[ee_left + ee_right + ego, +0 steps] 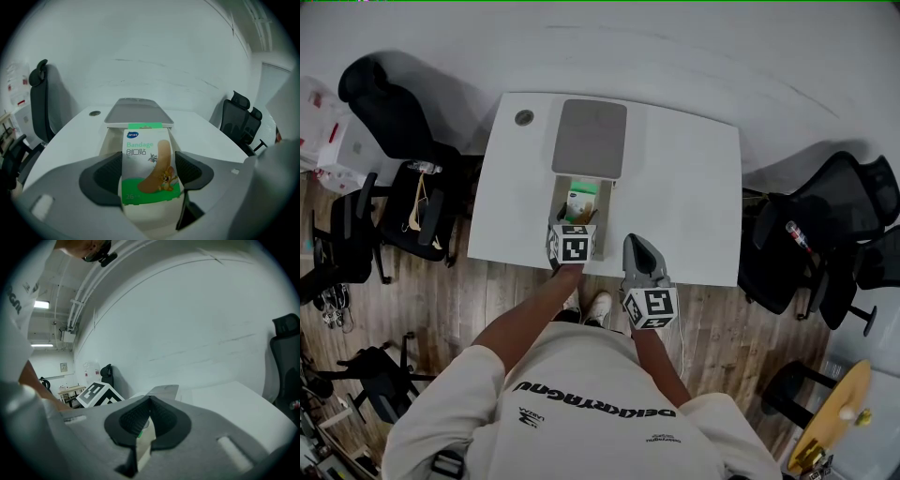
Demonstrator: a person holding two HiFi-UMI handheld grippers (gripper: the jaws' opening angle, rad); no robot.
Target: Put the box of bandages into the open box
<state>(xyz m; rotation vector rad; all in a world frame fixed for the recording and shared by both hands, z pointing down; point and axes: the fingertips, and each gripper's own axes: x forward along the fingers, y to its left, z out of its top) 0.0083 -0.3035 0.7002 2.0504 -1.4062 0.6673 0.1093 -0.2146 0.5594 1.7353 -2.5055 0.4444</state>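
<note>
A wood-plank floor (pixel 722 328) is showing around a white table (pixel 694 187), and black office chairs are standing on both sides of it, one to the left (pixel 394 122) and one to the right (pixel 825 225). The person, in a cream shirt (pixel 581 412), is leaning over the table's near edge with both arms reaching forward.

Near the middle of the table, the open box (pixel 605 202) is sitting with its grey lid (pixel 590 139) folded back away from the person. The left gripper view is showing the lid (pixel 138 112) just beyond the box's cream inner wall (pixel 114 140).

The left gripper (pixel 578 221) is pointing down into the box's opening. Its jaws are standing wide, and its dark pads (pixel 108 176) are pressing on the two sides of the box of bandages (pixel 150 164), so the claw (pixel 151 171) is gripping it. The box of bandages (pixel 579 203) is sitting tilted within the opening, printed face up and green end towards the lid. No view is showing whether it is touching the bottom.

The right gripper (pixel 636 240) is hovering at the table's near edge, just right of the open box. Its jaws (pixel 149 401) are meeting at the tips and holding nothing.

A small round grommet (pixel 524 117) is sitting in the table's far left corner.
</note>
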